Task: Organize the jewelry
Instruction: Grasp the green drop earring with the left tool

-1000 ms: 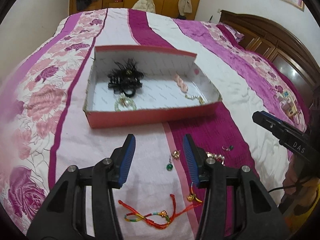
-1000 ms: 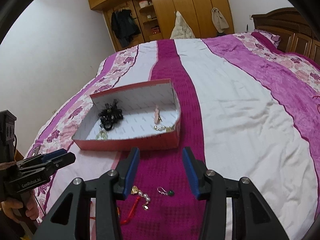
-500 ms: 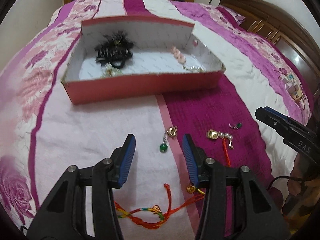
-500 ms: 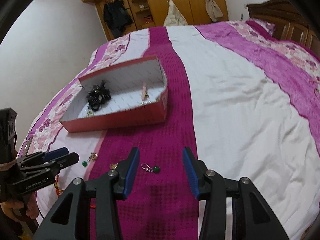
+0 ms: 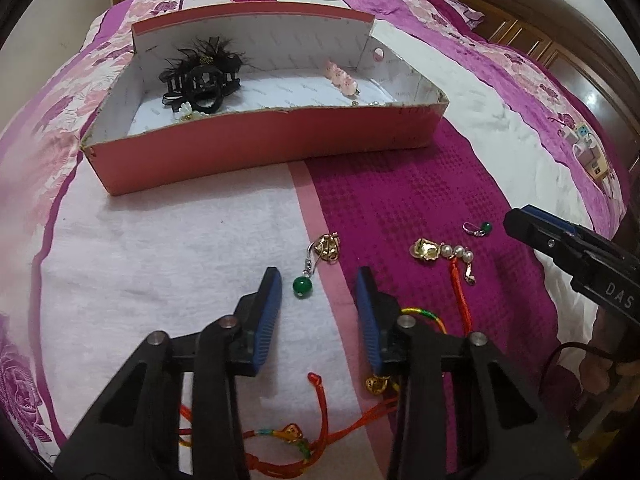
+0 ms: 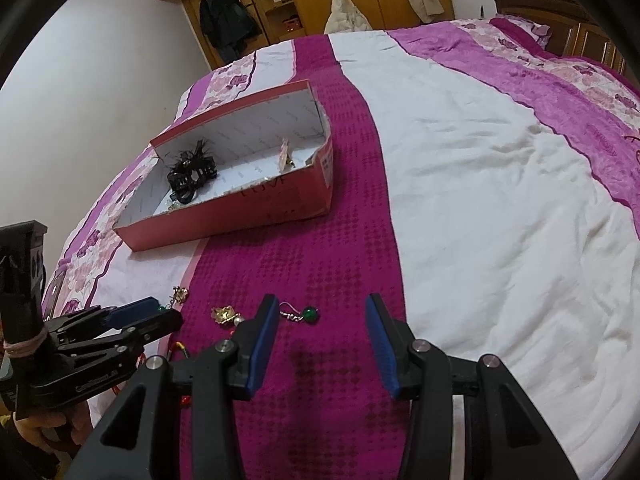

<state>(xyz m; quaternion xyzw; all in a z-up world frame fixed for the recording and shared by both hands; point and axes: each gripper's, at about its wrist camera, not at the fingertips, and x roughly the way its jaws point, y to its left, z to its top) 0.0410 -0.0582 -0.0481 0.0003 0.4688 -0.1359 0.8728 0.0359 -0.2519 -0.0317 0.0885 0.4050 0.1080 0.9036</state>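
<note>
A: Where is the jewelry lying?

B: Loose on the bedspread (image 6: 480, 184), short of the red box (image 5: 272, 148). A green bead earring (image 5: 303, 285) lies on the white stripe just ahead of the left gripper (image 5: 318, 280), with a gold charm (image 5: 328, 247) beside its hook. On the magenta stripe lie a gold and pearl piece (image 5: 440, 251) and, near the right gripper (image 6: 320, 308), a second green earring (image 6: 309, 314).

A: And the jaws?

B: The left jaws are closing; the bead sits ahead of the tips, and nothing is pressed. The right jaws stand apart, empty, with the second earring just past the left fingertip (image 6: 269, 308).

A: What else is close?

B: Red cords (image 5: 324, 416) loop under and behind the left gripper, running to a multicoloured braid (image 5: 424, 314) by its right finger.

A: How about the box?

B: Its near wall faces the grippers, well apart from the loose pieces, with bare quilt between. Inside, a black hair clip (image 5: 200, 80) sits at the left and a pink piece (image 5: 340, 78) towards the right; small gold bits hug the near wall. To the right of the box the bedspread runs wide and bare.
</note>
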